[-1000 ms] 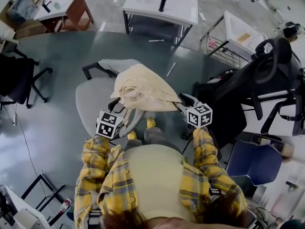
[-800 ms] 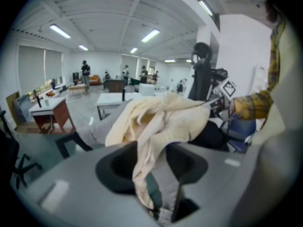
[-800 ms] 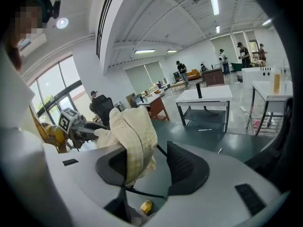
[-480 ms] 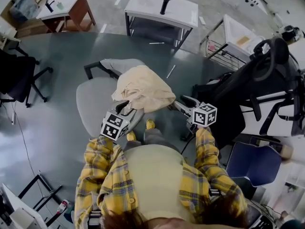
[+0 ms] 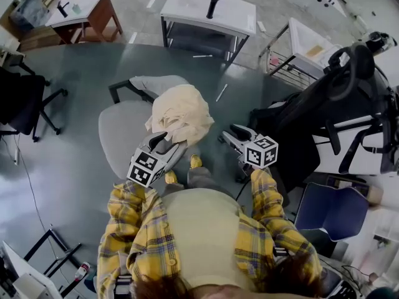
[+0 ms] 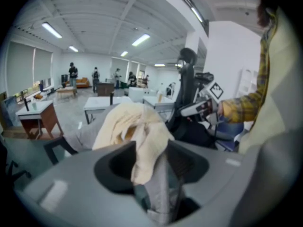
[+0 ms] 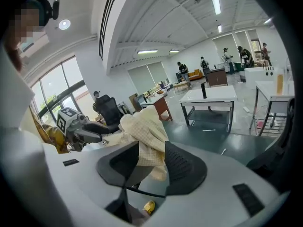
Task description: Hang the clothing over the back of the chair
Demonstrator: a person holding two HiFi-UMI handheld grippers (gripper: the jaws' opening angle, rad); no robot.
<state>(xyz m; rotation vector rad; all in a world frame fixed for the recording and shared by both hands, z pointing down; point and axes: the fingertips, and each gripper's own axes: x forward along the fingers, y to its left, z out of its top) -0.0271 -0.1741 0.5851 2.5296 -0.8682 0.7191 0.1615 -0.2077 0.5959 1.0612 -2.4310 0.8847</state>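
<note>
Crumpled cream waffle-weave clothing [image 5: 181, 112] bunched up over padded grey chair [image 5: 121, 136], dangling between just-opening left gripper [image 5: 163, 139] jaws, clear of wide-open right gripper [image 5: 227, 134].

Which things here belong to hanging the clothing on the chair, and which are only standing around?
Belong to the job: cream clothing; grey chair.
Only standing around: white table; brown desk; black office chair at left; blue chair.

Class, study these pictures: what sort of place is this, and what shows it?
Probably a large open-plan lab or workroom: plain white tables set well apart, a black swivel chair, and ceiling strip lights.
</note>
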